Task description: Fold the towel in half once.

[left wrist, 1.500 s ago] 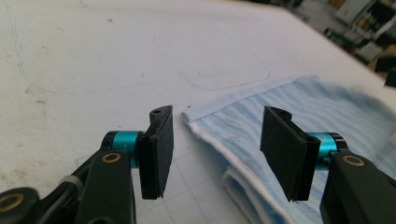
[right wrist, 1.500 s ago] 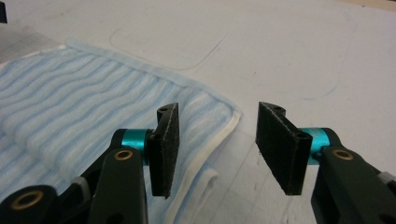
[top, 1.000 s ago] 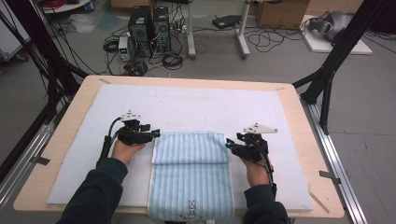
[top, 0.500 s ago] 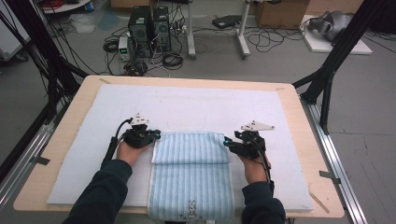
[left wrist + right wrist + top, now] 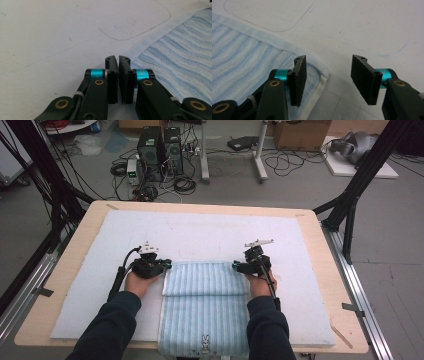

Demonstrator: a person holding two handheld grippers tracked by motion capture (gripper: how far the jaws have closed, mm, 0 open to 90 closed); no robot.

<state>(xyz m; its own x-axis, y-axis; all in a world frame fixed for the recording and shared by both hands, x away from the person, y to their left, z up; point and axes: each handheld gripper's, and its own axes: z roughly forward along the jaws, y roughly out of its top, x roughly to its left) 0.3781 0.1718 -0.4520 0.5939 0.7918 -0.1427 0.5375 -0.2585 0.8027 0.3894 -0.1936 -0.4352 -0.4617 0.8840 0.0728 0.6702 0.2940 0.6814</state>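
Left gripper (image 5: 118,65): just closed, jaws together at the towel (image 5: 205,305) corner; you may have missed the cloth.
Right gripper (image 5: 327,75): half open, corner between jaws; close late and your fold skews.

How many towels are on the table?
1: a blue striped towel, folded, at the table's near edge between the left gripper and right gripper. Nothing suggests another hidden beneath it.

We see the towel (image 5: 205,307) lying on the mat (image 5: 210,235) that covers the surface (image 5: 327,270), at its near edge. The left tool (image 5: 167,265) is at the towel's far left corner, the right tool (image 5: 235,266) at its far right corner. Beyond the surface, computers (image 5: 160,145) stand on the floor.
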